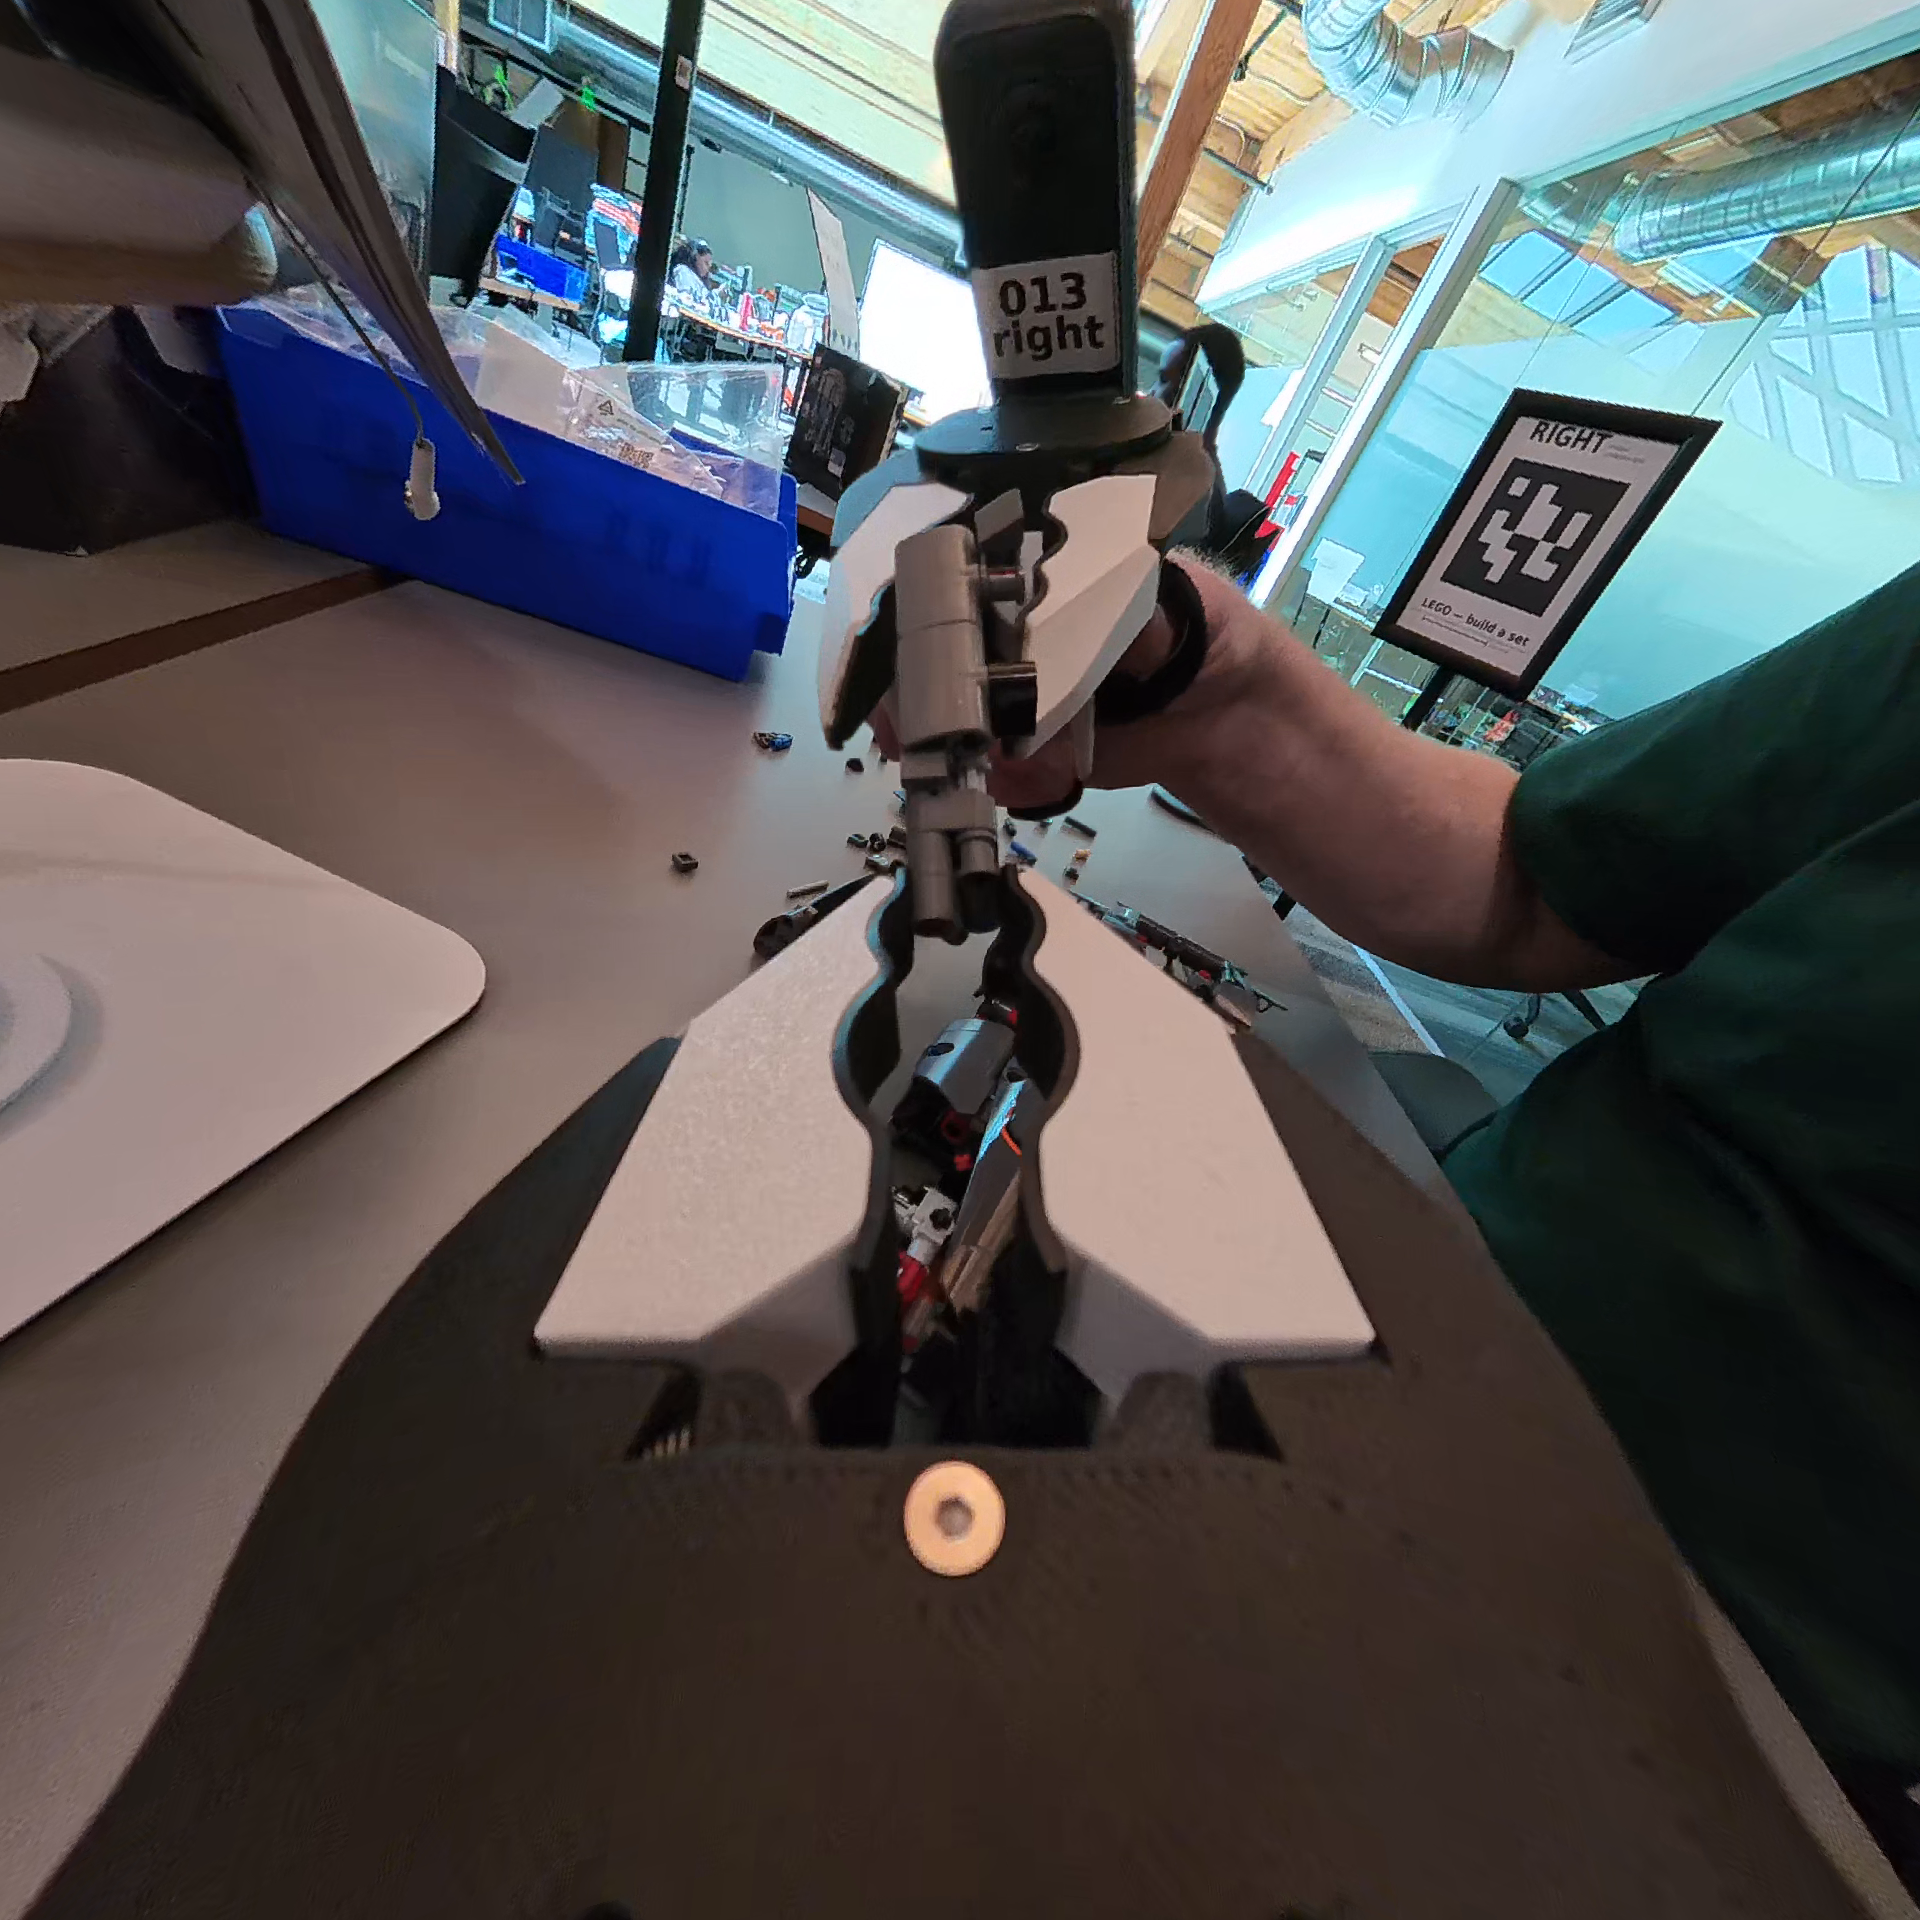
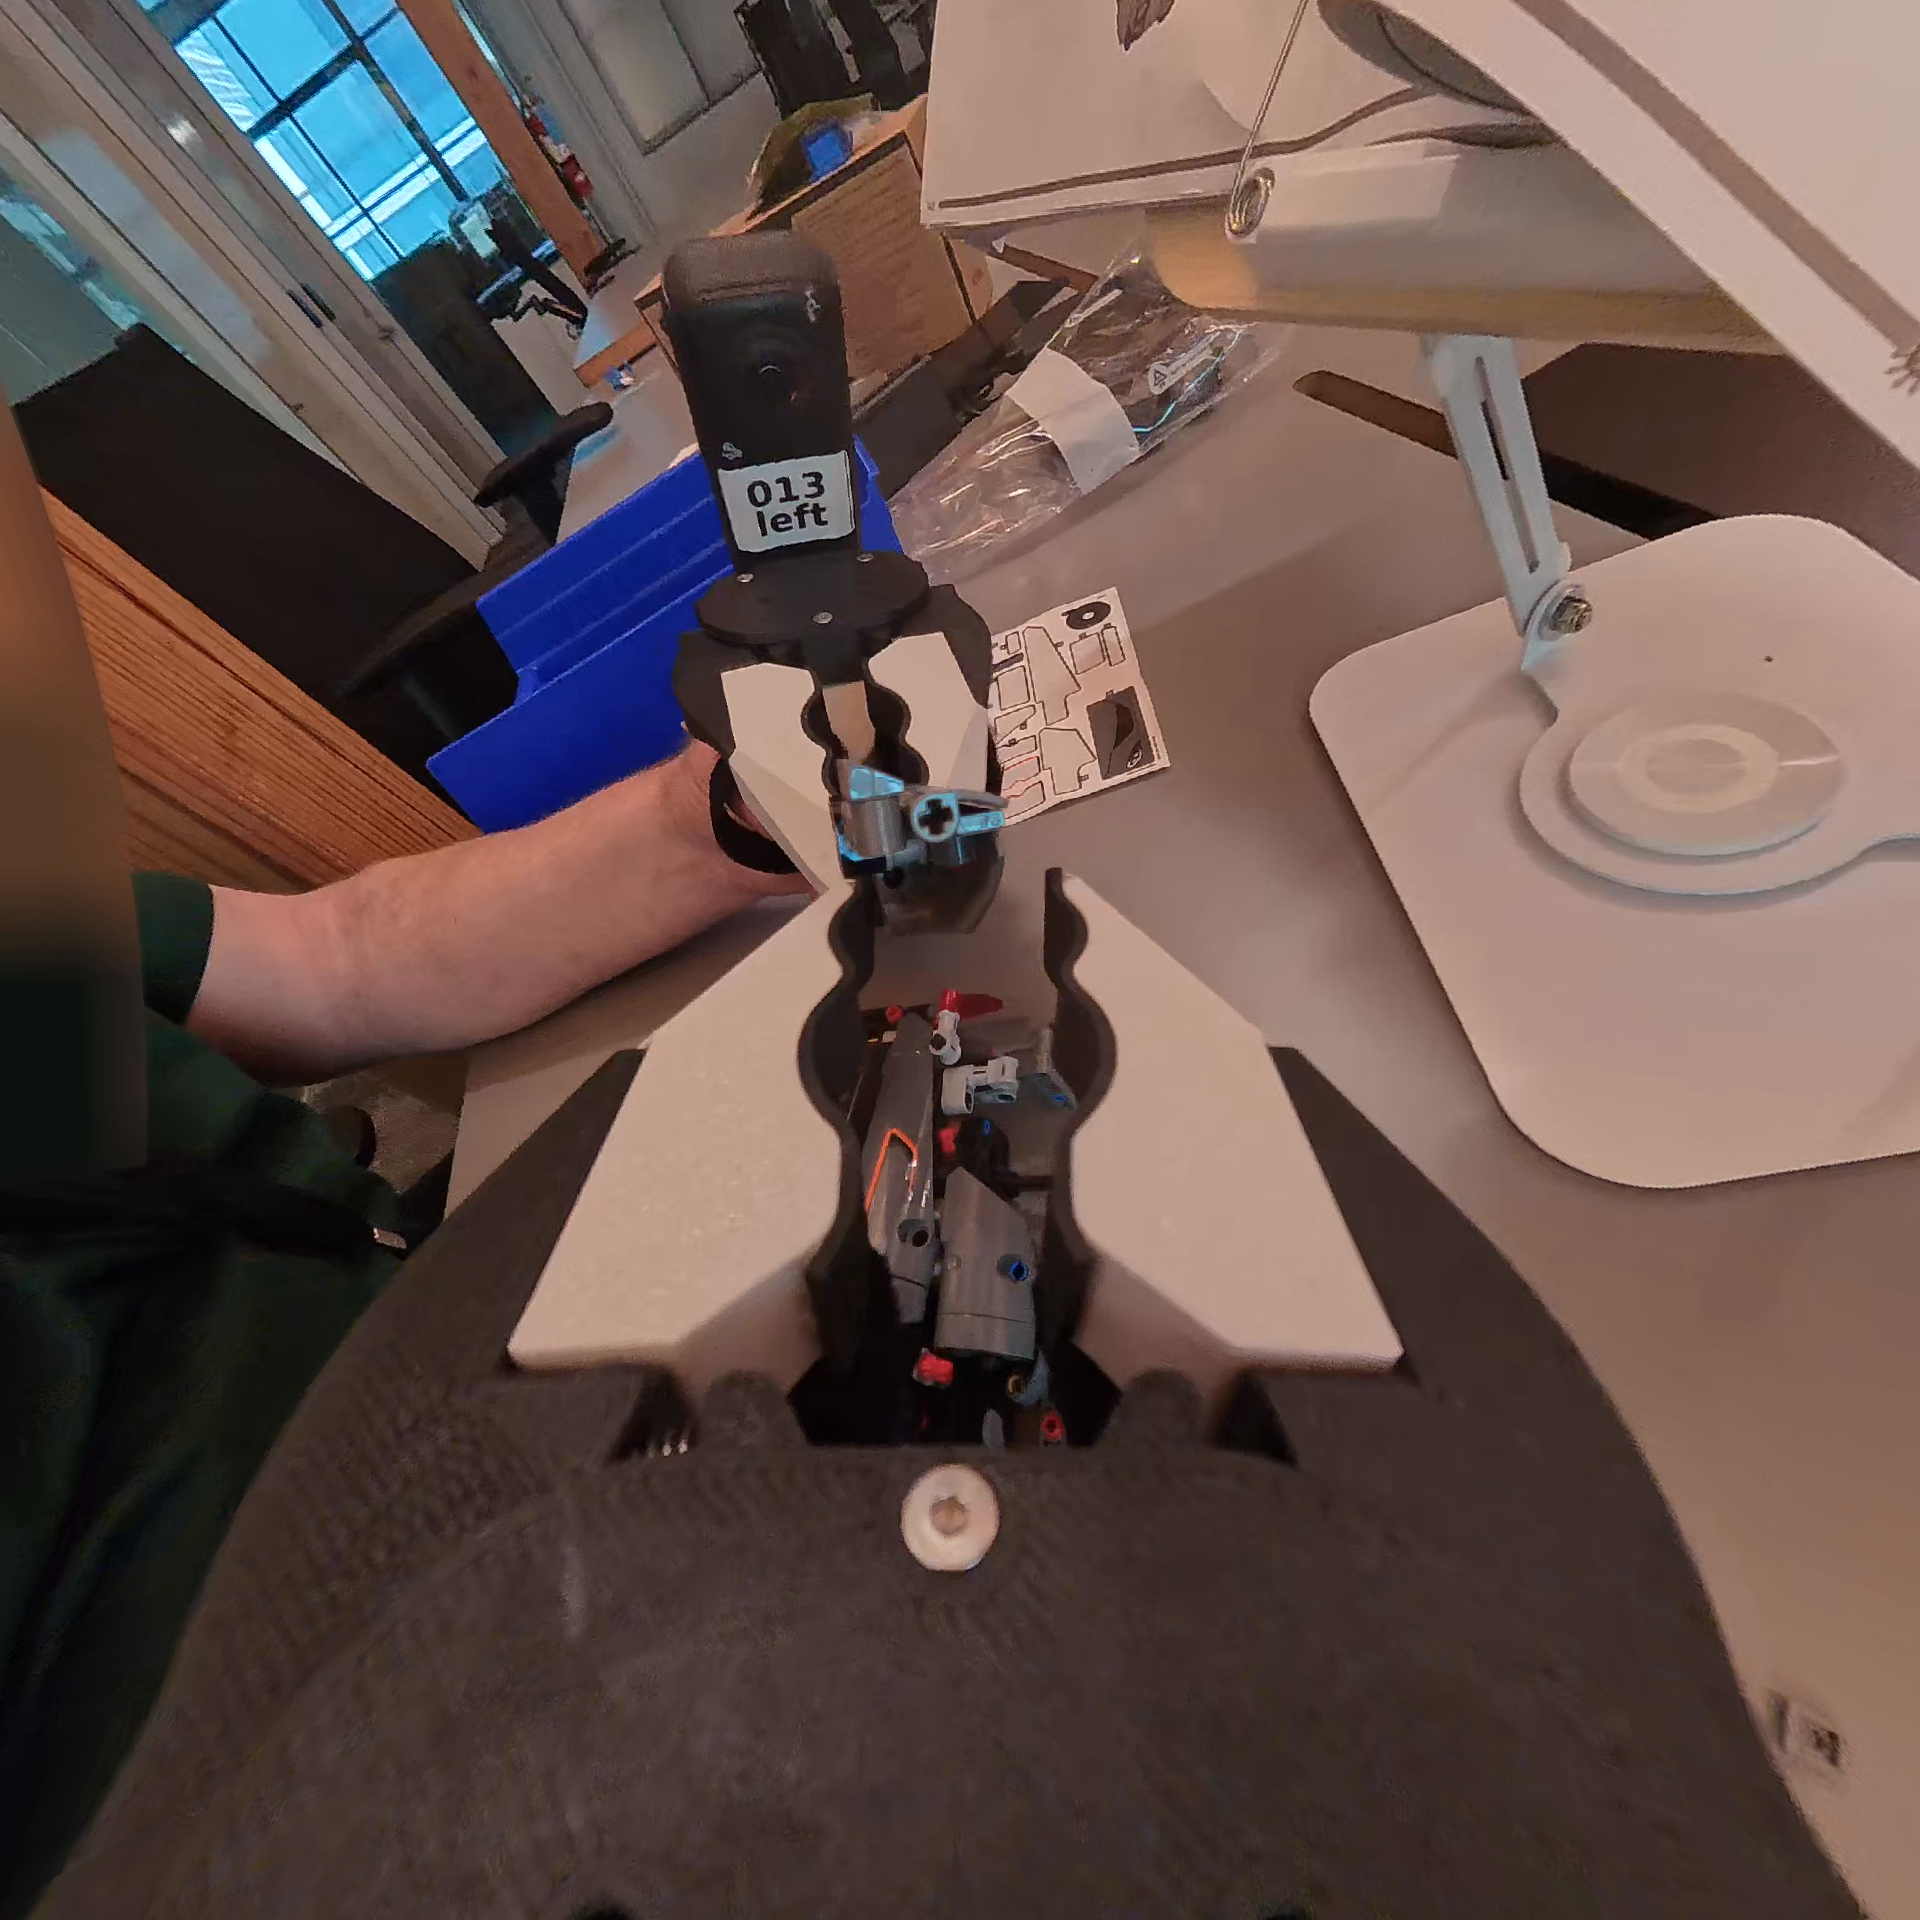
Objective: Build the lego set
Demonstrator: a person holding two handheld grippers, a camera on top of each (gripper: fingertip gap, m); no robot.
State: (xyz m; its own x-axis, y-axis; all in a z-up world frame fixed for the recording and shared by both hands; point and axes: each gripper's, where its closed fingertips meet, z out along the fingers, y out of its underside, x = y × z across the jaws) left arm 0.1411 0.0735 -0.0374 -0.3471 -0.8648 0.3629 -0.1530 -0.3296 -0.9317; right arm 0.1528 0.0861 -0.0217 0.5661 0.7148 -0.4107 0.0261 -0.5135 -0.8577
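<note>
A grey lego assembly (image 1: 940,644) hangs in the air between both grippers. My right gripper (image 1: 940,743) comes down from above and is shut on its upper part. My left gripper (image 1: 956,894) is shut on its lower end, a pair of grey tubes. In the right wrist view the grey piece (image 2: 914,821) sits in the tips of the left gripper (image 2: 909,854), just beyond my right gripper (image 2: 951,894). Below, through the finger gaps, a partly built dark grey lego model with red and blue pins (image 2: 914,1174) lies on the table; it also shows in the left wrist view (image 1: 966,1070).
Small loose lego parts (image 1: 883,842) lie scattered on the grey table (image 1: 582,790). A blue bin (image 1: 520,540) holding plastic bags stands at the back. A white stand base (image 2: 1662,831) and a sticker sheet (image 2: 1081,707) lie beside the work spot. A framed sign (image 1: 1538,540) stands to the right. The grippers are tip to tip, or close to it.
</note>
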